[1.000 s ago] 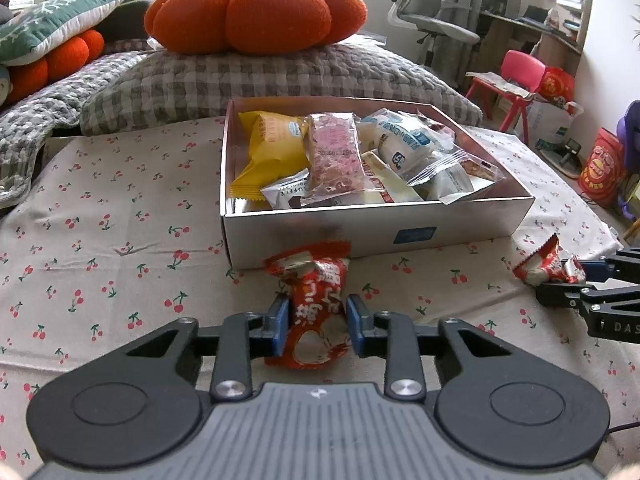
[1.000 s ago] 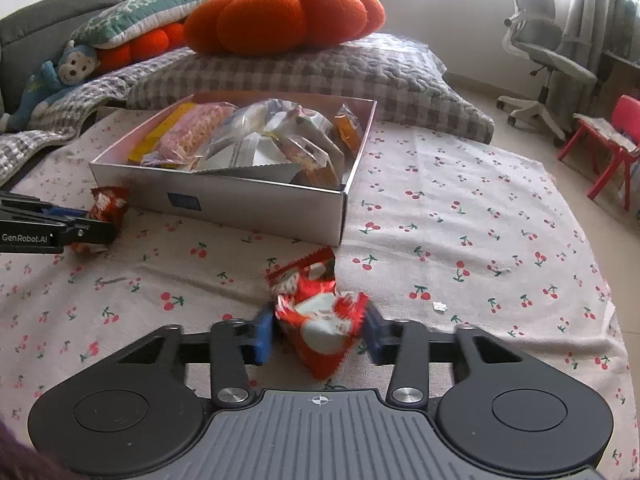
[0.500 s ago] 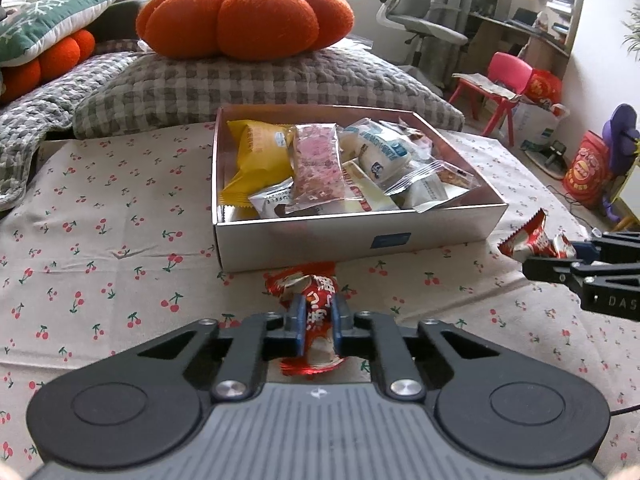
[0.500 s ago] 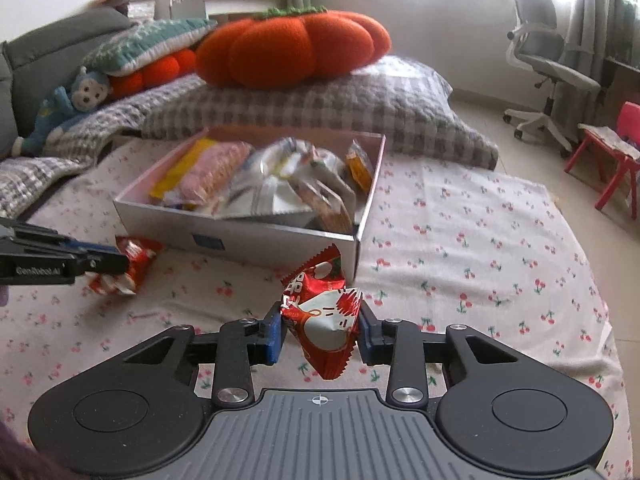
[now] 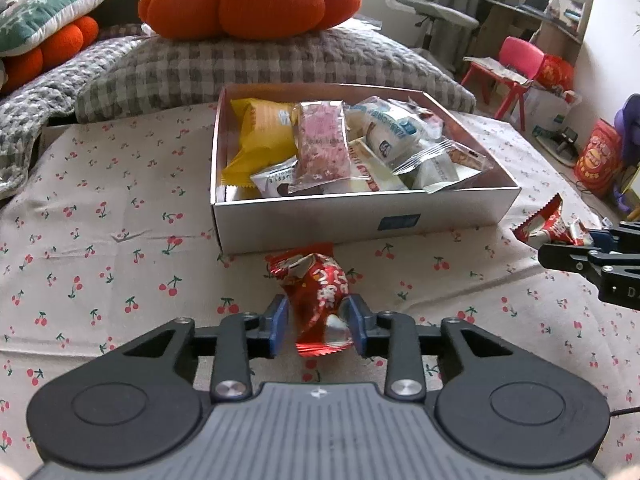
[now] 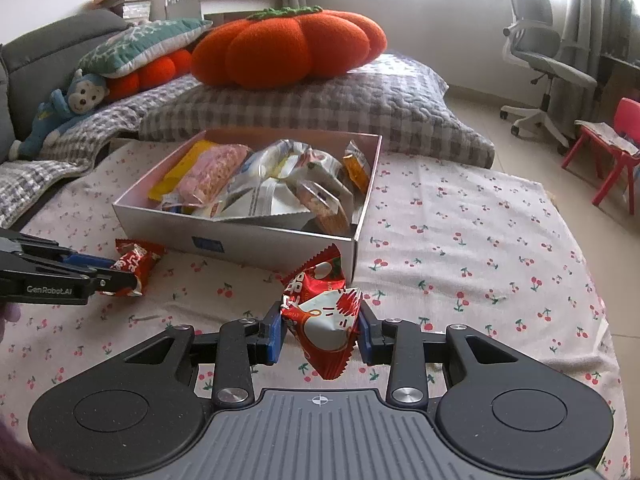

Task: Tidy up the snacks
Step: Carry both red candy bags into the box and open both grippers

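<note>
The left wrist camera sits close behind the left gripper, looking forward and down along its fingers toward the snack box just ahead; the right wrist camera rides likewise behind the right gripper, facing the same snack box from its near right corner; both share the box, the cherry-print cloth, the orange pumpkin cushion; each catches the other gripper at its frame edge.

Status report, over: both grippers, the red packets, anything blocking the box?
Left gripper jaws have just been opening, red packet loose between them. Right gripper shut on second red packet. Nothing blocks the snack box.
</note>
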Tool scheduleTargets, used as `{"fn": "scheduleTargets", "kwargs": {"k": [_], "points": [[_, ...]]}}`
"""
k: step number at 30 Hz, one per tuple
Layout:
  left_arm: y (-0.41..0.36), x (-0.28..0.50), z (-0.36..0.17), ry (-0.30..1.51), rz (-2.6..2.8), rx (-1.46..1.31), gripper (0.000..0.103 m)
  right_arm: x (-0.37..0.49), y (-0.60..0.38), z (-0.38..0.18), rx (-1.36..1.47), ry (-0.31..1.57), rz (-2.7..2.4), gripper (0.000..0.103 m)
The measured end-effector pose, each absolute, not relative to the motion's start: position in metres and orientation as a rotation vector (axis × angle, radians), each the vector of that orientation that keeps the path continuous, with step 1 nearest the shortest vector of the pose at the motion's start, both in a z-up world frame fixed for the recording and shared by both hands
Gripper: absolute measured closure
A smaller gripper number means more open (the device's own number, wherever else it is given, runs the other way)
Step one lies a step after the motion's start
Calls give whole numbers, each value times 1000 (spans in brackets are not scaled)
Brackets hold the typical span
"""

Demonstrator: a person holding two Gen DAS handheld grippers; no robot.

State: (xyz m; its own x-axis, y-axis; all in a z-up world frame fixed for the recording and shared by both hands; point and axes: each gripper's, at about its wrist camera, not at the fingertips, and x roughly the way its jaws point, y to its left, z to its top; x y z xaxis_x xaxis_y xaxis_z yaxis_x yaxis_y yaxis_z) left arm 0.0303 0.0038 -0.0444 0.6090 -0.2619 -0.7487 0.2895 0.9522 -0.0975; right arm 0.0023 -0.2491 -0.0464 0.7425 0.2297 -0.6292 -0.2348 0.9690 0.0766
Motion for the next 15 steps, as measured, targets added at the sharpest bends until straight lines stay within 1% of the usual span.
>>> {"fn": "scheduleTargets", "kwargs": {"k": [9,11,12,14,15], "points": [[5,35,-50,887,-284,9,71,7,-246,-49,-15,702,256,69],[4,35,-49,884,-282,17,75,8,-246,-50,-10,705,254,69],[4,35,-49,885,-285,15,78,8,-246,-50,-8,707,255,69],[4,33,-47,881,-280,12,80,7,-245,-49,-10,706,259,69],[4,32,-46,879,-282,12,85,7,-245,-48,-11,704,261,69]]}}
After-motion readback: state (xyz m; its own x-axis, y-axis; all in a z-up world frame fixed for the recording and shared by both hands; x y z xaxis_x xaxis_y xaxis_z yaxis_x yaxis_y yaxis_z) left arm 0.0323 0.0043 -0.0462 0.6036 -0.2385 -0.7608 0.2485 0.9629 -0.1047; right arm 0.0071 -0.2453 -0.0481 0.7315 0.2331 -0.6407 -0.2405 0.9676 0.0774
